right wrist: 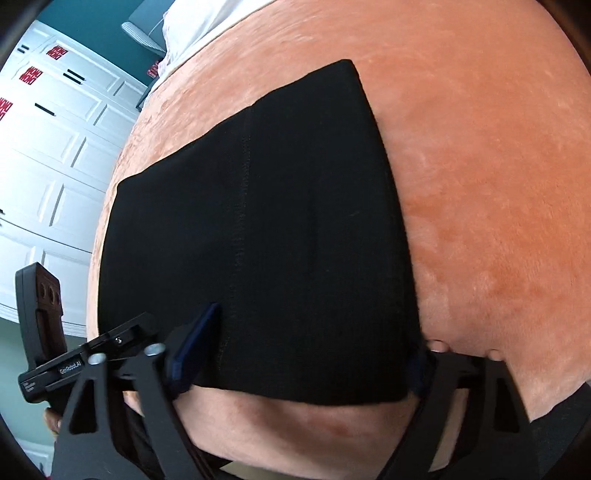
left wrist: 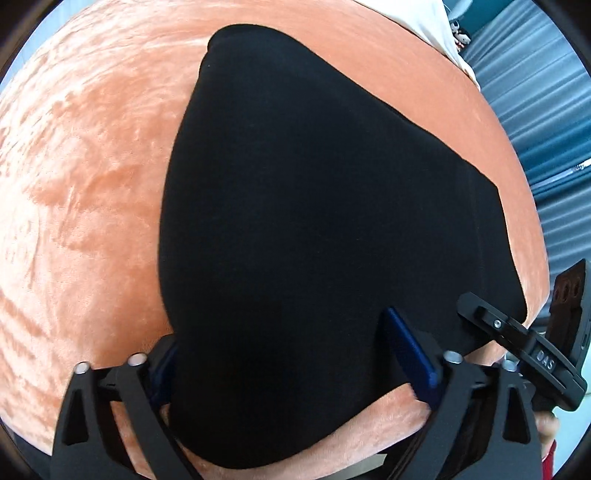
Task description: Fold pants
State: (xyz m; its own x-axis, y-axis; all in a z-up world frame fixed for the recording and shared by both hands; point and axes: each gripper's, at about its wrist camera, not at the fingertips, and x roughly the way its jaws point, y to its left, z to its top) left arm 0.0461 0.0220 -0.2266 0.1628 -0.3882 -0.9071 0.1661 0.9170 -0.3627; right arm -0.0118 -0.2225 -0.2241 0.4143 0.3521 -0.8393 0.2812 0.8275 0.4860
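The black pants point(left wrist: 314, 206) lie folded flat on an orange plush bed cover point(left wrist: 81, 192). In the left wrist view my left gripper point(left wrist: 284, 354) stands open over the near edge of the pants, its blue pads point(left wrist: 410, 354) wide apart with cloth between them, not clamped. In the right wrist view the pants point(right wrist: 258, 229) show a stitched seam. My right gripper point(right wrist: 310, 350) is open at the near edge too, one blue pad point(right wrist: 195, 343) resting on the cloth. Each gripper shows at the edge of the other's view, the right one point(left wrist: 524, 343) and the left one point(right wrist: 92, 362).
The orange cover point(right wrist: 498, 166) spreads around the pants. A white sheet point(left wrist: 424, 22) lies at the far end of the bed. White wardrobe doors point(right wrist: 48, 177) stand to the left in the right wrist view. A grey ribbed surface point(left wrist: 535, 122) lies beyond the bed edge.
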